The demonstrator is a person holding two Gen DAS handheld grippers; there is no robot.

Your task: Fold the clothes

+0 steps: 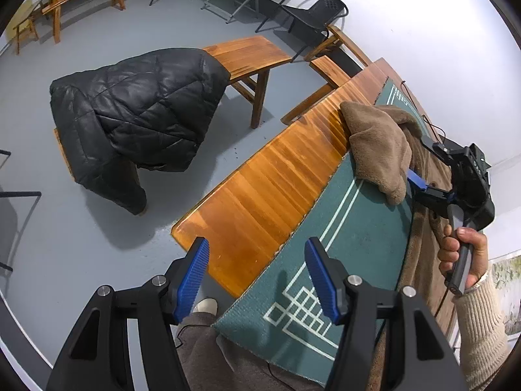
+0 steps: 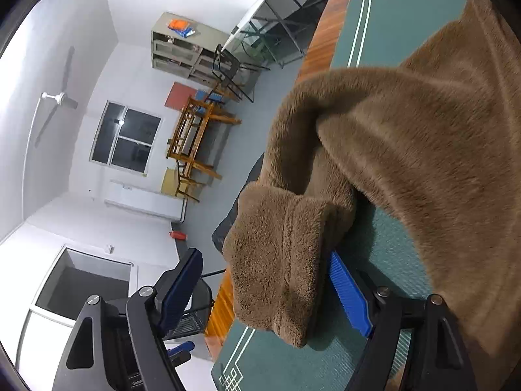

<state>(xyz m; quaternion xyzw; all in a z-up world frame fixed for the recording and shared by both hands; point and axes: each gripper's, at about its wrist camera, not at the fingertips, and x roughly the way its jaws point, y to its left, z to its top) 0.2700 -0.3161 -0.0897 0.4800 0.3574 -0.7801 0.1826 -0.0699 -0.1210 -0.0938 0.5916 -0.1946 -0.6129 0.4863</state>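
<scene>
Left wrist view only: black quilted jacket draped over a wooden bench on the grey floor, well apart from the table. It also shows the person's right hand gripping the handle of the right gripper. Right wrist view only: window, ceiling fan, shelf unit at the far wall.

Brown fleece garment lies on the green mat that covers the table, its sleeve end lifted off the mat, near the wood edge.

Left gripper: jaws spread wide, holding nothing, hovering over the table/mat boundary, well short of the garment.

Right gripper close-up: jaws also spread. The sleeve cuff hangs between them, resting against the right-side blue pad; the left-side pad is clear of the fabric. No pinch.
</scene>
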